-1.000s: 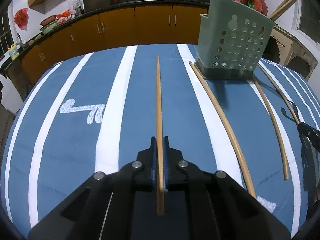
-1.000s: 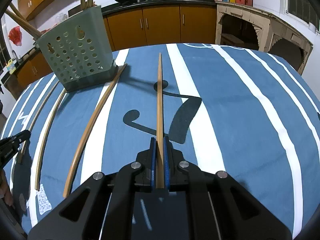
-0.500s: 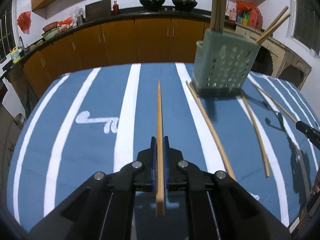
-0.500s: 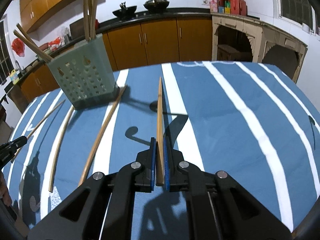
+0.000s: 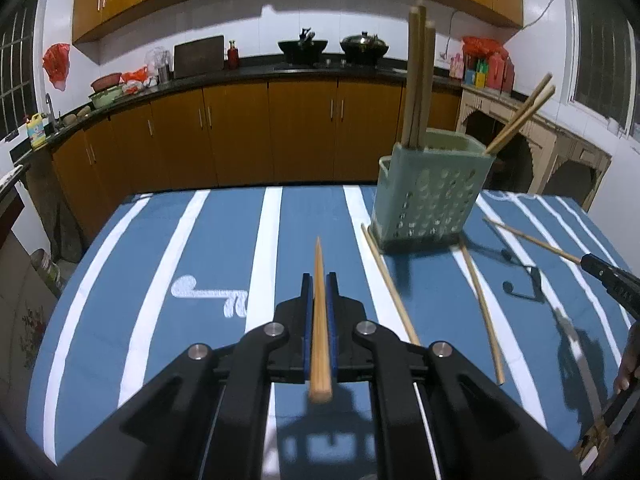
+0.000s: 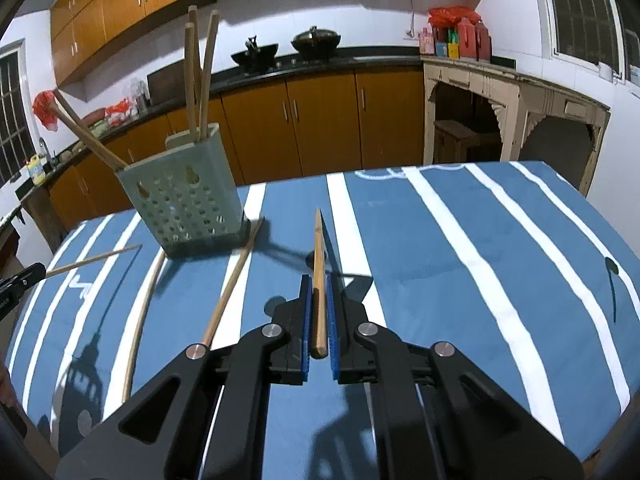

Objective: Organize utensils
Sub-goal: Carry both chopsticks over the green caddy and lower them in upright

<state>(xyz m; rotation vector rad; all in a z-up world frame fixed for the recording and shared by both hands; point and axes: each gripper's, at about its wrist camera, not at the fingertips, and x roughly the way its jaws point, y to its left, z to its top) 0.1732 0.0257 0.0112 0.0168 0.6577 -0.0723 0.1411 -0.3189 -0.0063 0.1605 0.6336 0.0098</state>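
Left gripper (image 5: 319, 284) clamped on a chopstick (image 5: 320, 320); right gripper (image 6: 318, 286) clamped on another chopstick (image 6: 318, 280). Green holder (image 5: 428, 196) ahead, to the right of the left tool. Best to lift high, tip point down, drop slowly inside.

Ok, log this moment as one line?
left gripper: shut on chopstick | right gripper: shut on chopstick | holder: five chopsticks | tablecloth: two loose
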